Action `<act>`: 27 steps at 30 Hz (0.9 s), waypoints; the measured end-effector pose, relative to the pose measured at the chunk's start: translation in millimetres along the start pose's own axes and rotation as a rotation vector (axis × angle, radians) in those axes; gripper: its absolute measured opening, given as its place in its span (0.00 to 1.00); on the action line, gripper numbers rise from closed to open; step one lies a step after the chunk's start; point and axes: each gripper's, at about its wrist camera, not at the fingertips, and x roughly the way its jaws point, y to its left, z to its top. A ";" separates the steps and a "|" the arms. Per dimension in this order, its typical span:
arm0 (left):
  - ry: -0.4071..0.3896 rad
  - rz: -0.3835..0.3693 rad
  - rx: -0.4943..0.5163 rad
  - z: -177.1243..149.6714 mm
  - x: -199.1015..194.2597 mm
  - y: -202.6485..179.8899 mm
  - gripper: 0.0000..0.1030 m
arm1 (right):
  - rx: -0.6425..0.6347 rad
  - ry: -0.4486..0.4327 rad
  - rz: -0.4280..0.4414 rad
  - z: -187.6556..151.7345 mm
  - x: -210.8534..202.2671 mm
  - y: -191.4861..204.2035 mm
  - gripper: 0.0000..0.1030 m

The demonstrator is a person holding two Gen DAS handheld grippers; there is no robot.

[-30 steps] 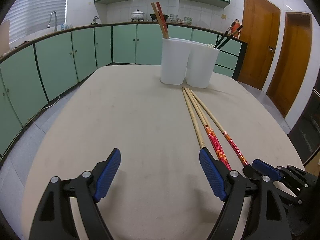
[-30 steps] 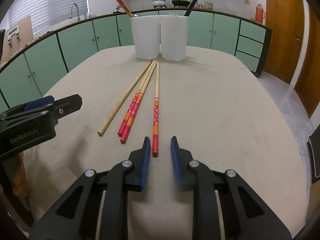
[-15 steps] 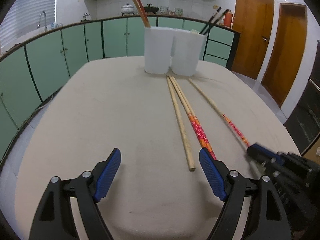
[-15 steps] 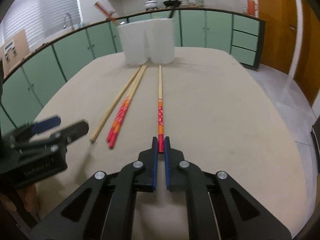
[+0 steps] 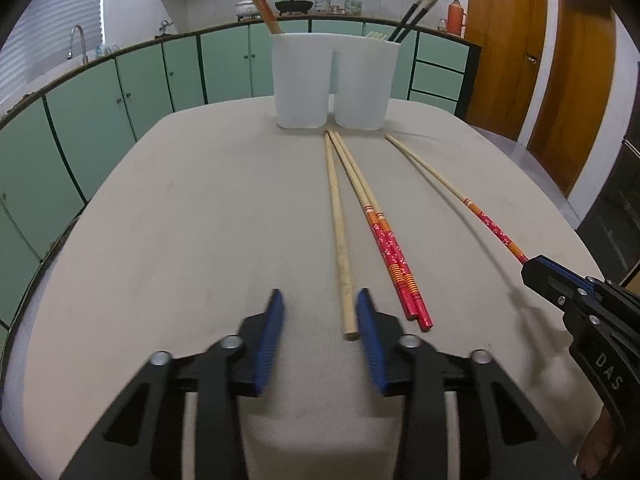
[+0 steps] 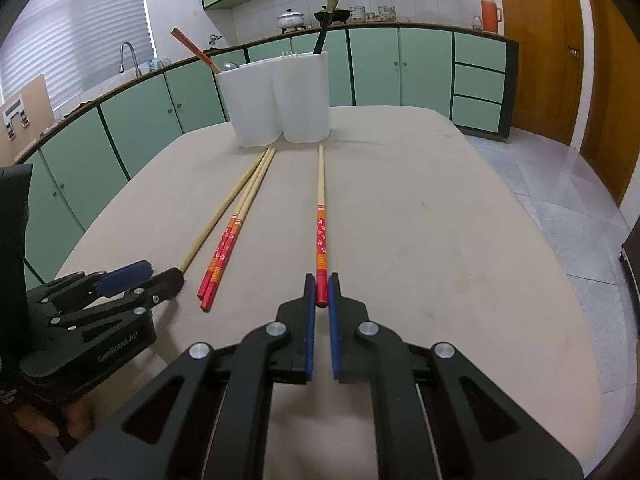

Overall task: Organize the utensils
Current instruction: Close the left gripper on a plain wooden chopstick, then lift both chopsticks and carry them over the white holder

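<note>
Clamping down on the red end of a single patterned chopstick (image 6: 321, 236), the right gripper (image 6: 321, 292) has its blue pads pressed against both sides of the tip, with the rest of the stick running straight ahead over the beige table (image 6: 440, 240). Over on the other side, the left gripper (image 5: 319, 320) sits partly spread, jaws apart and holding nothing; the butt of the plain wooden chopstick (image 5: 338, 232) lies just inside its right pad, and I cannot tell whether they touch. Just beside that plain stick lies a pair of red-and-orange patterned chopsticks (image 5: 390, 252), side by side and touching along their length, their pale tips meeting the plain stick's tip at the far end. The held chopstick lies well apart from that trio, angled off to the right in the left wrist view. All four sticks point toward the white two-compartment holder (image 6: 280, 98) standing upright at the table's far end. Its left compartment carries a tilted red-tipped chopstick (image 6: 196, 50); the right one has black chopsticks (image 5: 416, 12) leaning out. Behind it all runs a curved row of green cabinets (image 5: 120, 96), with a pot (image 6: 291, 20) and an orange thermos (image 6: 490, 12) on the counter.
</note>
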 end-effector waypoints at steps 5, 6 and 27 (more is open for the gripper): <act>0.001 -0.015 0.033 0.8 -0.7 -5.3 0.06 | 0.001 -0.005 0.003 -0.2 -3.8 0.2 0.05; 0.002 -0.017 0.034 1.5 -1.7 -4.7 0.06 | 0.000 -0.006 0.003 0.8 -4.4 -0.1 0.05; -0.281 -0.019 0.026 83.3 -98.1 20.7 0.06 | -0.072 -0.214 0.000 75.0 -64.5 -2.9 0.05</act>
